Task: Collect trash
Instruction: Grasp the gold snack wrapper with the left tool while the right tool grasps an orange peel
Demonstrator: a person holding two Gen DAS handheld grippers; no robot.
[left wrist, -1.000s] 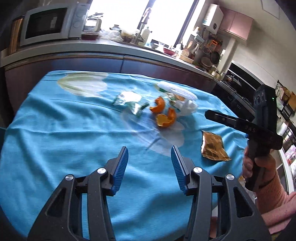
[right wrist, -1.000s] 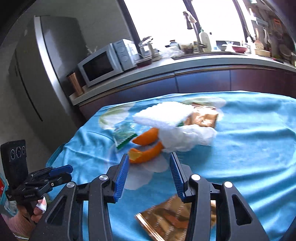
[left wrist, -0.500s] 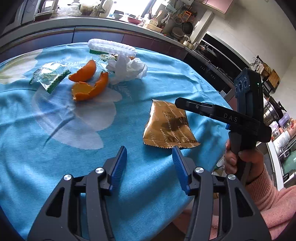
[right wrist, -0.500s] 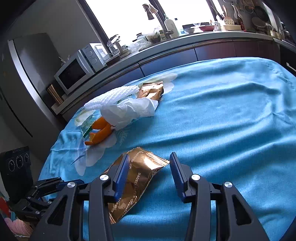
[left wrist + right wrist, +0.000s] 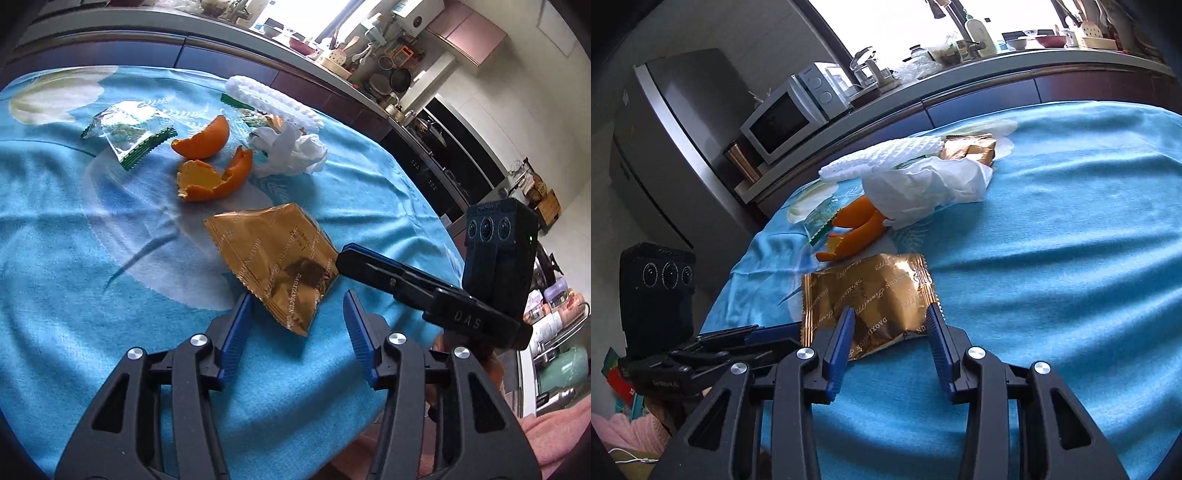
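Item: gold wrapper (image 5: pixel 273 258), flat foil sachet, empty-looking, lying on the blue cloth of the table (image 5: pixel 55 221) near its front edge. Nearest piece of trash to both tools.

Left gripper (image 5: pixel 297 314): jaws spread, holding nothing. The wrapper's near corner lies between the blue pads or just ahead of them.

Right gripper (image 5: pixel 890 332): jaws spread, holding nothing, straddling the wrapper's near edge; whether the pads touch the foil cannot be told. In the left view its tip sits at the wrapper's right-hand corner.

Orientation: long axis runs diagonally in the left view, from the far-left corner toward the near-right corner, which points at the left gripper. In the right view one short sealed edge faces the jaws and the length runs away from them.

Other trash, further back: two pieces of orange peel (image 5: pixel 207 162), a crumpled tissue (image 5: pixel 291 151), a clear packet (image 5: pixel 129 133) with green trim, a white foam net (image 5: pixel 273 101), and a second gold wrapper (image 5: pixel 971 149) behind the tissue.

Risks, as judged:
- Both tools converge on one sachet and may knock together.
- Thin foil lying flat may slide ahead of closing pads rather than lift.
- Pads pressed low may pinch the cloth too and drag the remaining trash.
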